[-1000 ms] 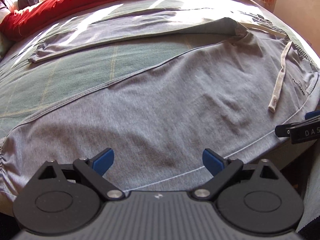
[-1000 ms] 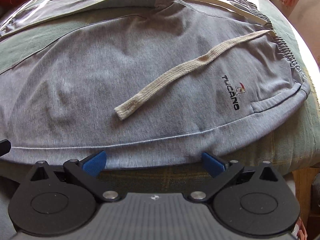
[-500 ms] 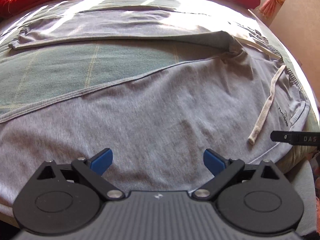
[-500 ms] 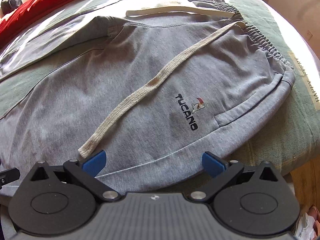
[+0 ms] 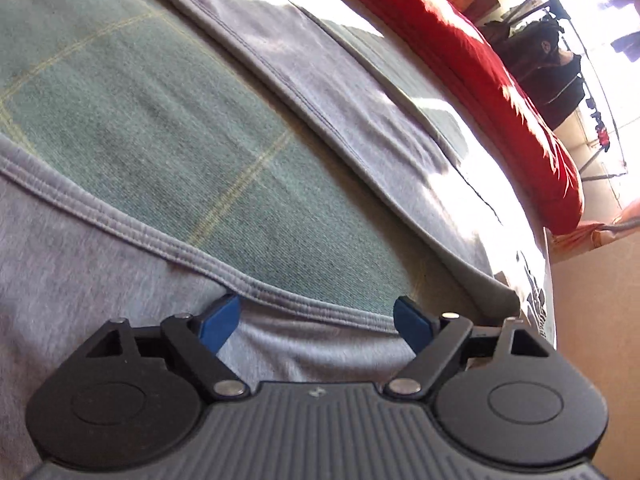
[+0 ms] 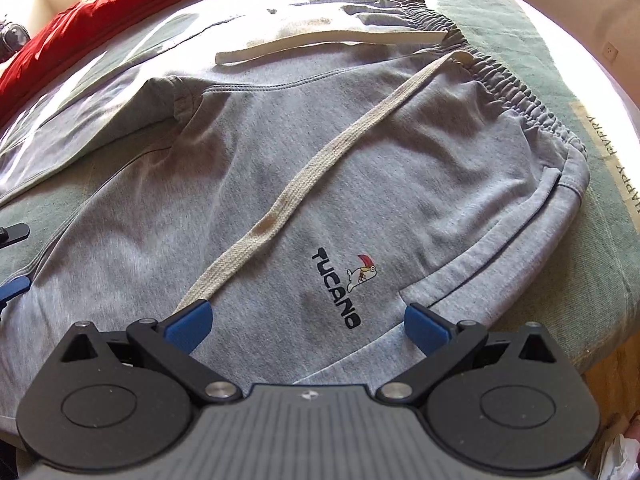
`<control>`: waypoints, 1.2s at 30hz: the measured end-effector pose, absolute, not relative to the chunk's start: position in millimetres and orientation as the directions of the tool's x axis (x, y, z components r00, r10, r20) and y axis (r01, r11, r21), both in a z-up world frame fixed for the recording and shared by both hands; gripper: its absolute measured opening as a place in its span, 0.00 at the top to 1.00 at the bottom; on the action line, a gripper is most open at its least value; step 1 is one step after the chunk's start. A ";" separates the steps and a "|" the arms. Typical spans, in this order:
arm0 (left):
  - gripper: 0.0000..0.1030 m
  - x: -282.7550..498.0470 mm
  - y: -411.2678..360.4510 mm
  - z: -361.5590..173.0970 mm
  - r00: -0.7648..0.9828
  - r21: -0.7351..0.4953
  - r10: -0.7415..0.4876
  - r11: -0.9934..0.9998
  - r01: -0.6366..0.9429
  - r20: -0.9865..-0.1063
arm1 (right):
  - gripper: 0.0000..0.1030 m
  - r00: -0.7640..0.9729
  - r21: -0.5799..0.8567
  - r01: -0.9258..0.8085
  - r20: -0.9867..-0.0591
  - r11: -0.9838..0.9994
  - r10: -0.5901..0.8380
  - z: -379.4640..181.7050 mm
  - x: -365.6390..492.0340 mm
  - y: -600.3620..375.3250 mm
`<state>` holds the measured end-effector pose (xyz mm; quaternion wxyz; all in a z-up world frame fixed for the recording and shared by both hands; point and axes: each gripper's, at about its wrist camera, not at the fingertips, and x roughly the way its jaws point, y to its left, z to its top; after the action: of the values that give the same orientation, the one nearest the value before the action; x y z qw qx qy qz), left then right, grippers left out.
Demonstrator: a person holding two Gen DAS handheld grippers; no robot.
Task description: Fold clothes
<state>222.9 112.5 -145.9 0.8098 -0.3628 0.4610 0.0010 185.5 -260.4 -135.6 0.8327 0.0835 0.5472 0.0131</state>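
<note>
Grey sweatpants (image 6: 360, 184) with a black TUCANO logo (image 6: 336, 286) lie spread flat on a green bed cover (image 6: 520, 60), waistband at the right. A cream drawstring (image 6: 320, 168) runs diagonally across the near leg. My right gripper (image 6: 308, 324) hovers open over the near hip, its left fingertip touching the drawstring's end. In the left wrist view, my left gripper (image 5: 318, 318) is open and low over the near leg (image 5: 80, 260), right at its inner seam (image 5: 160, 244). The far leg (image 5: 320, 80) lies beyond a strip of bed cover (image 5: 160, 112).
A red pillow or blanket (image 5: 500, 80) lines the far side of the bed. Dark bags and a bright window (image 5: 560, 60) sit beyond it. The bed's right edge (image 6: 600, 320) drops to a wooden floor. The left gripper's tips (image 6: 12, 264) show at the right wrist view's left edge.
The left gripper has dropped close to the near leg and swung toward its inner seam, tilting. The right gripper has moved forward over the hip, reaching the drawstring's end.
</note>
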 end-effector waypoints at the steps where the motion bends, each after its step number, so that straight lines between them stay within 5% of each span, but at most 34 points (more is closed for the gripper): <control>1: 0.18 224.4 109.1 -142.6 0.578 -0.596 -0.342 0.733 -0.329 -0.741 | 0.00 0.402 0.154 0.069 -0.909 0.986 0.114 -136.5 187.1 -260.5; 16: 0.15 262.9 39.4 -146.3 0.515 -0.694 -0.515 0.677 -0.245 -0.685 | 0.00 0.394 0.196 0.038 -0.904 0.980 0.165 -141.5 195.5 -264.8; 26: 0.15 267.1 25.0 -135.3 0.554 -0.639 -0.436 0.730 -0.243 -0.709 | 0.00 0.391 0.175 -0.023 -0.905 0.984 0.170 -148.7 196.7 -262.1; 30: 0.13 275.8 6.2 -144.0 0.511 -0.695 -0.529 0.689 -0.207 -0.677 | 0.00 0.393 0.172 -0.033 -0.903 0.984 0.171 -150.1 197.8 -261.8; 36: 0.14 283.9 4.2 -152.2 0.525 -0.623 -0.430 0.735 -0.270 -0.735 | 0.00 0.398 0.159 -0.064 -0.901 0.985 0.171 -151.8 195.7 -260.9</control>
<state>283.9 4.2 -152.2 0.7953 -0.3607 0.4847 -0.0503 195.7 -260.9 -151.8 0.8346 0.0491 0.5442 0.0704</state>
